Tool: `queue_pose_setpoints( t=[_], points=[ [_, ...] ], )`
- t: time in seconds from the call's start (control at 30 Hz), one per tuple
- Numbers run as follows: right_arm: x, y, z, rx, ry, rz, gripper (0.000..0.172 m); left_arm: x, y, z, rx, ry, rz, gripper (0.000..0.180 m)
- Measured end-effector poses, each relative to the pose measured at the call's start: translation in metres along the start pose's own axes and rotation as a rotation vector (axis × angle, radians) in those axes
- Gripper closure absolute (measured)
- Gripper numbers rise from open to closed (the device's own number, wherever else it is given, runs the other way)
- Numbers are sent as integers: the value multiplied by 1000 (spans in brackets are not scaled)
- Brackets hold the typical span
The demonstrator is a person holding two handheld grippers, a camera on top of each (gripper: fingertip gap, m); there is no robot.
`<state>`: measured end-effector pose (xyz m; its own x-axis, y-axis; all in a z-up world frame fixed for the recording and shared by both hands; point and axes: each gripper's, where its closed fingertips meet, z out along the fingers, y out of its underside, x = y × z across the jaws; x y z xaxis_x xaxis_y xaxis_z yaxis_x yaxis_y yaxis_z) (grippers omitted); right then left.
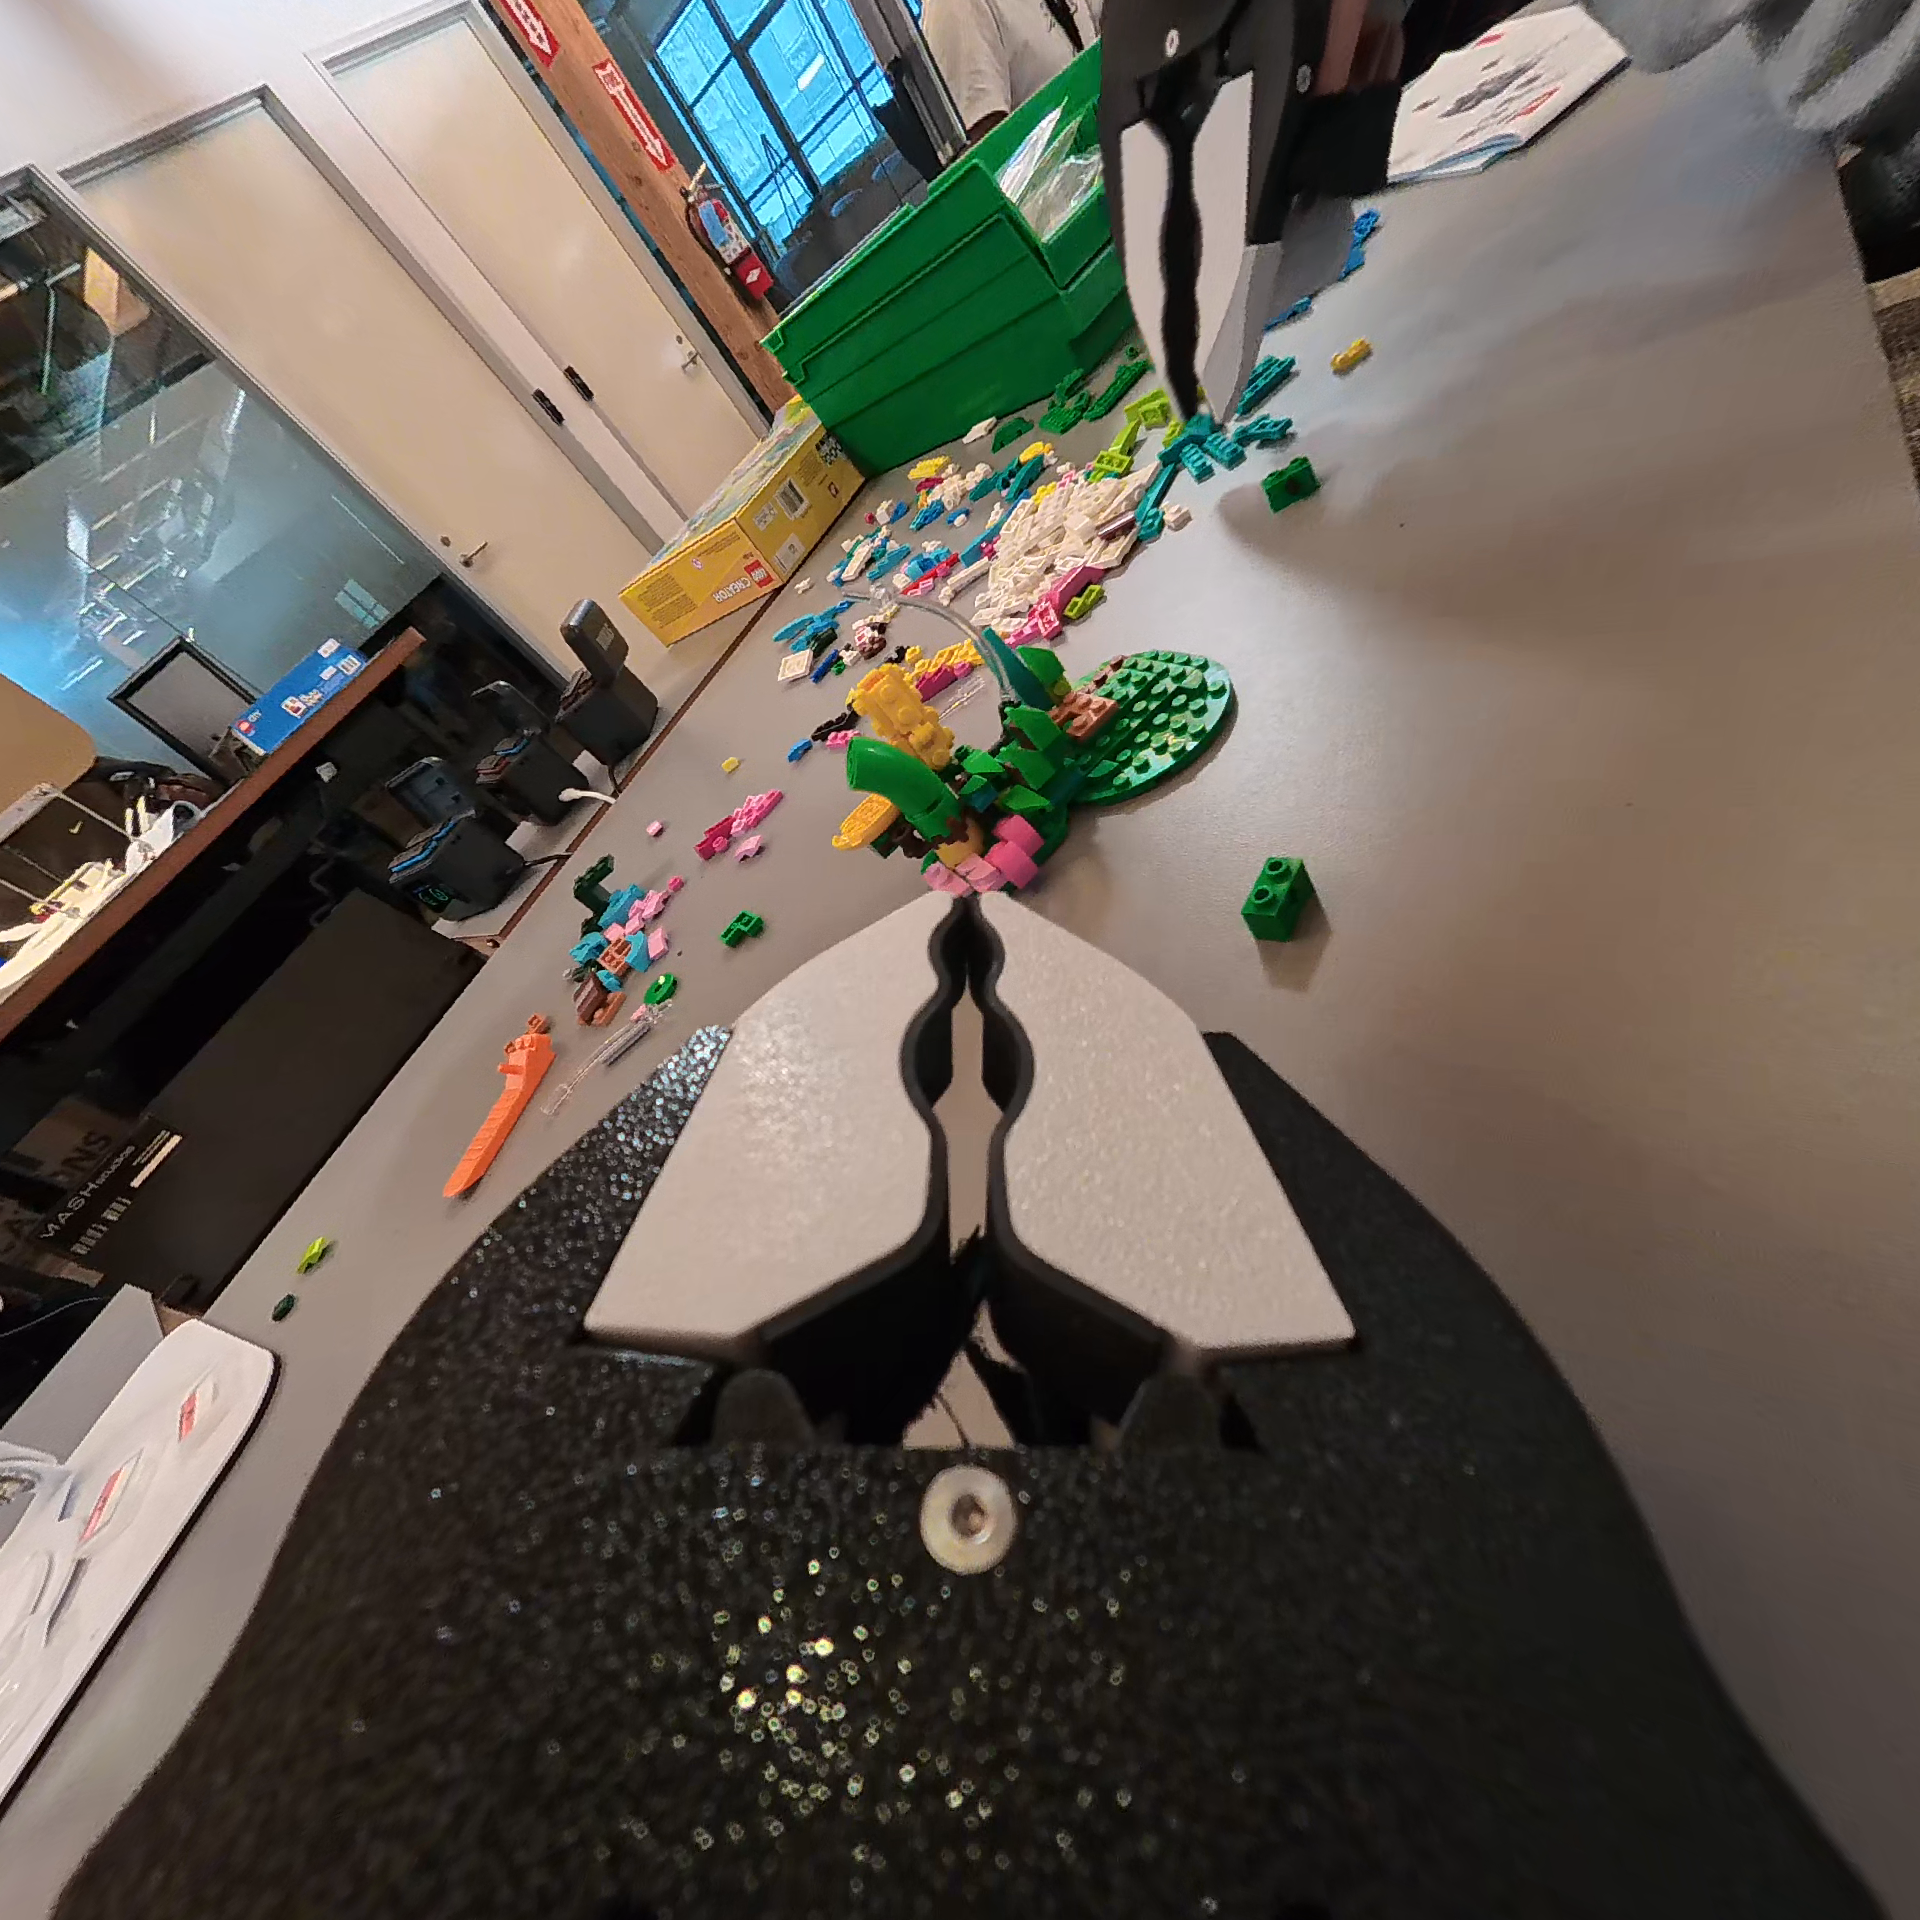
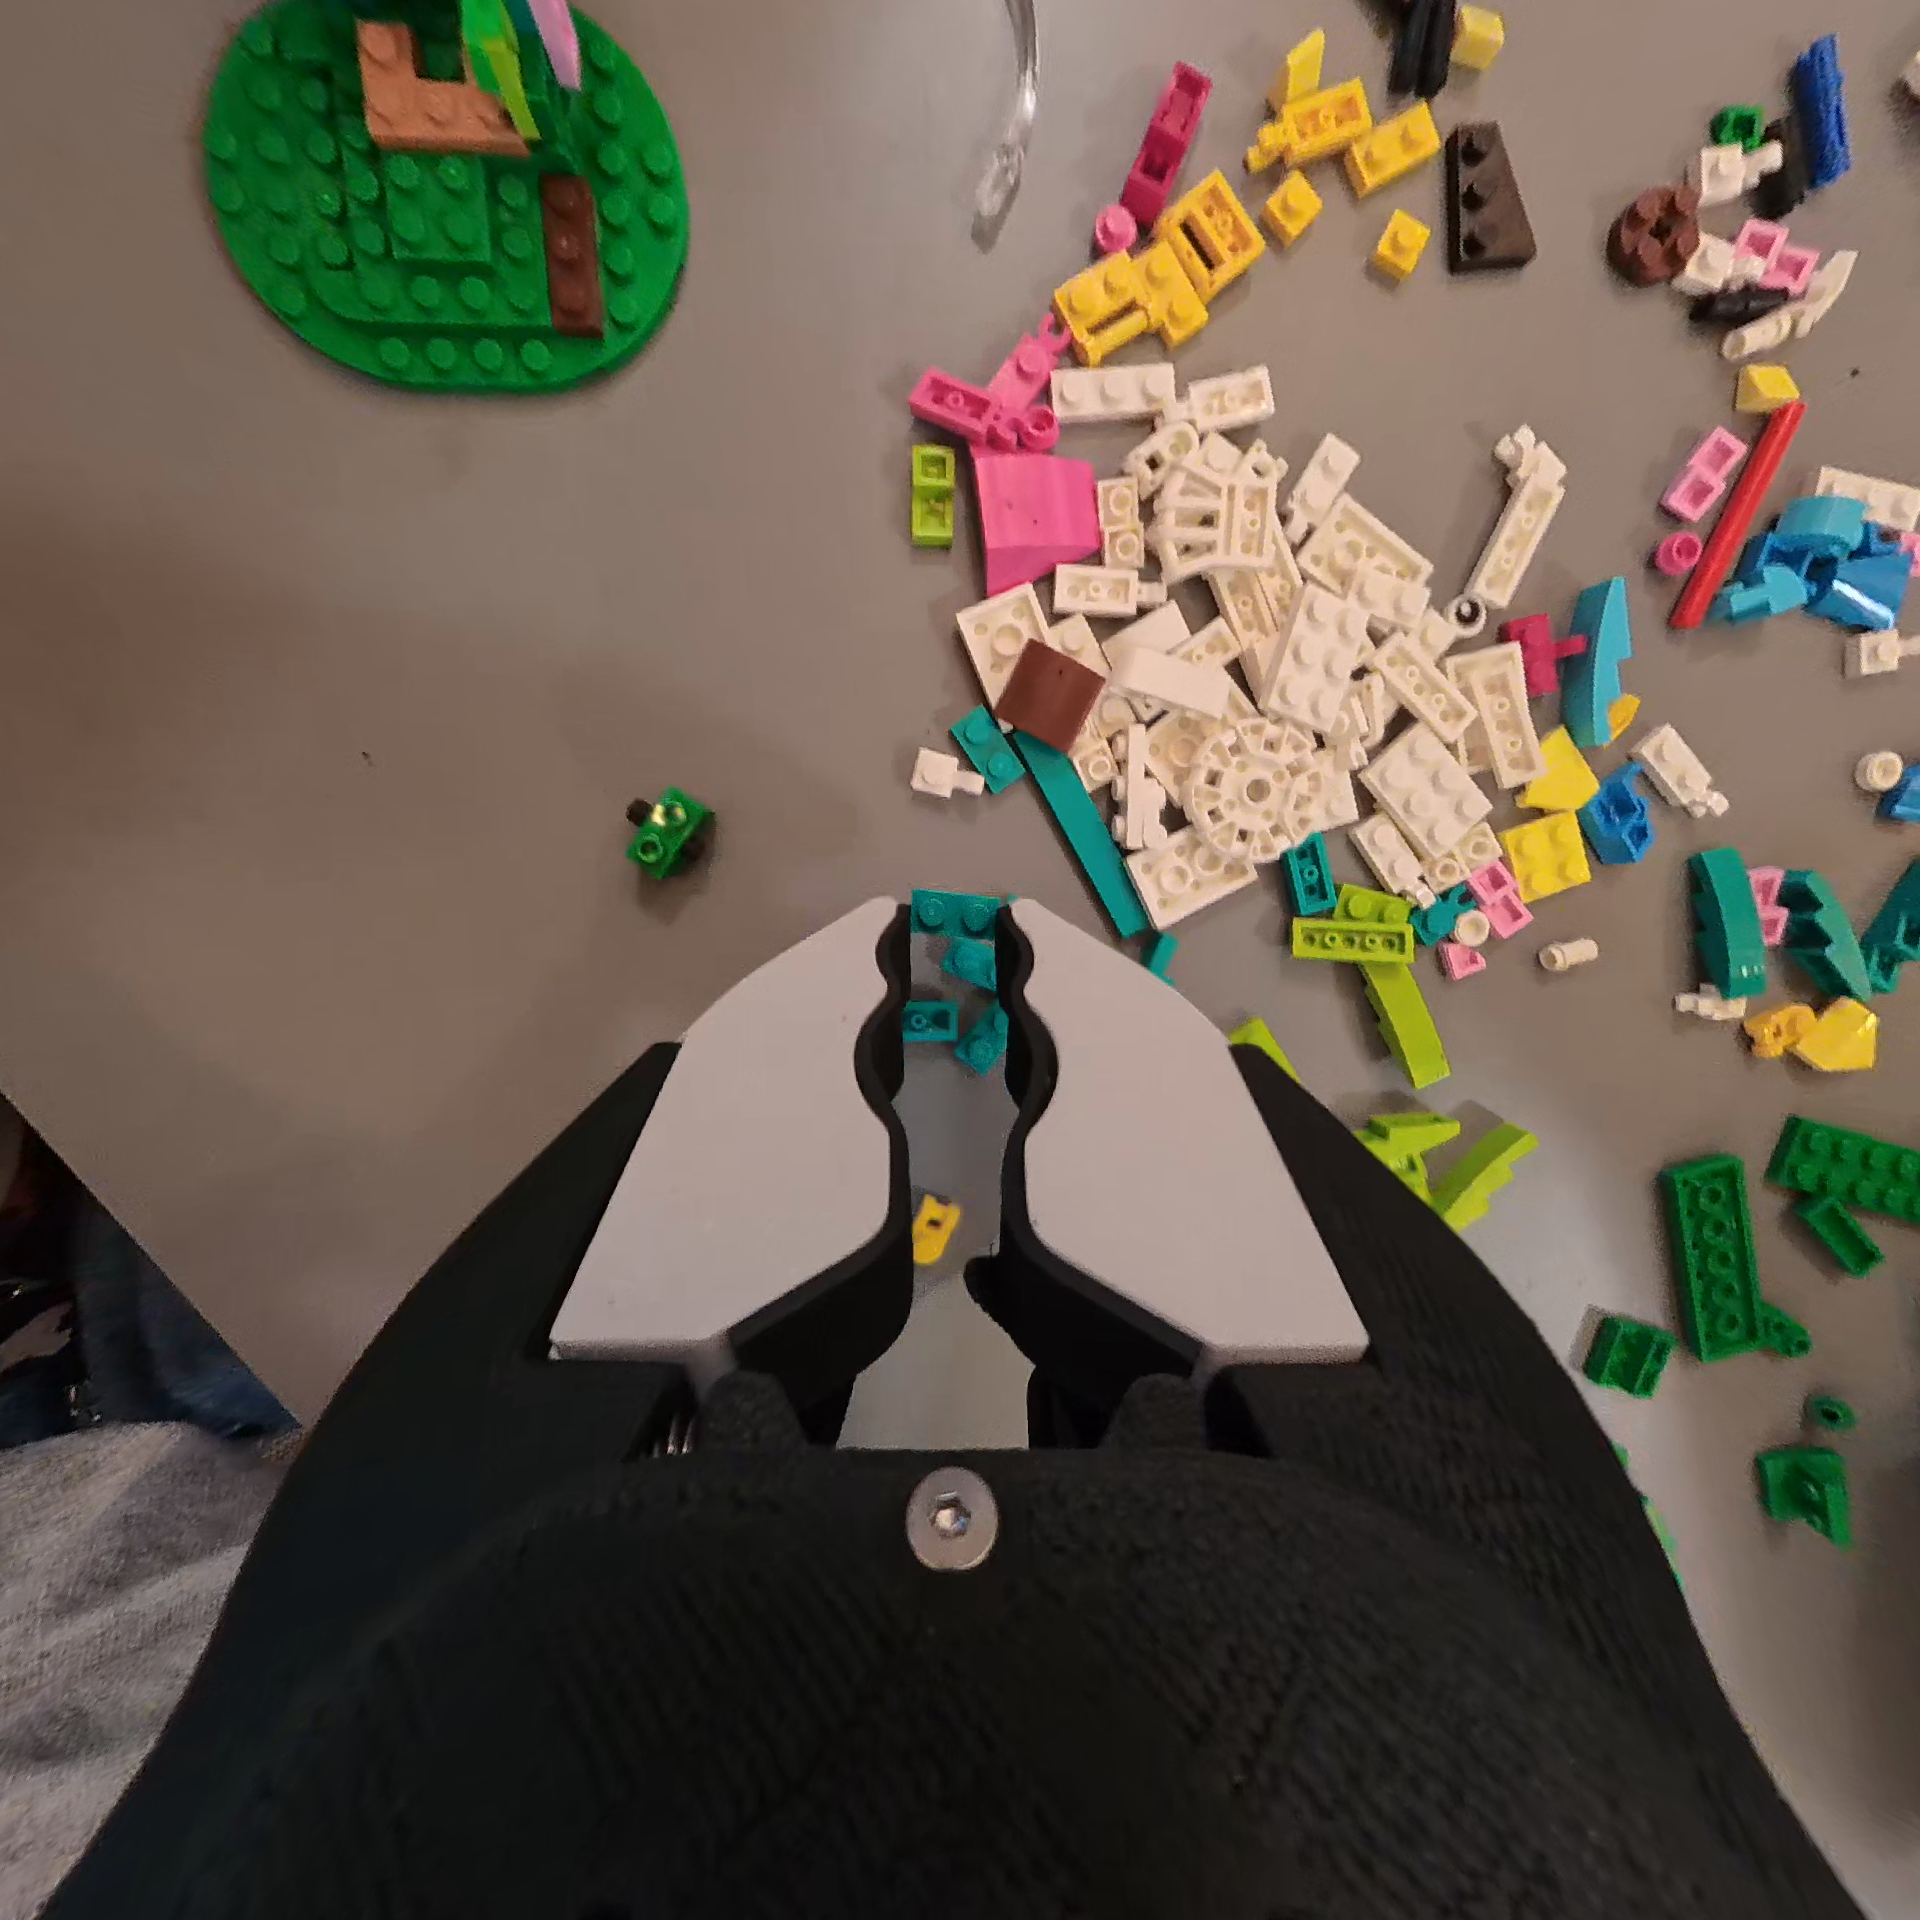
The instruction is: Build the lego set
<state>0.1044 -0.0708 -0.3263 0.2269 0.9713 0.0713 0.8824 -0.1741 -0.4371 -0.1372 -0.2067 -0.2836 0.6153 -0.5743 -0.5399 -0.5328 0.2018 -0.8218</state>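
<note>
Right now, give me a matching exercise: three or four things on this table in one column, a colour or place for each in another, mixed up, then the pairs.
1. round baseplate
2. big pile of small plates
3. two-stud plate at the right gripper tips
4. flat box

A. teal
B. yellow
C. green
D. white

Pairs: 1-C, 2-D, 3-A, 4-B
</note>
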Motion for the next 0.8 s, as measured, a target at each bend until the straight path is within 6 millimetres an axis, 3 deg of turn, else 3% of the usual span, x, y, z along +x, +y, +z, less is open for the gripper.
queue_pose_setpoints(
  t=[0.4,0.8],
  points=[
    [-8,5,19,-48,-57,-17,158,2,1,1,-9,7,14,180],
    [4,0,10,5,5,-11,156,2,1,1,-11,7,18,180]
  ],
)
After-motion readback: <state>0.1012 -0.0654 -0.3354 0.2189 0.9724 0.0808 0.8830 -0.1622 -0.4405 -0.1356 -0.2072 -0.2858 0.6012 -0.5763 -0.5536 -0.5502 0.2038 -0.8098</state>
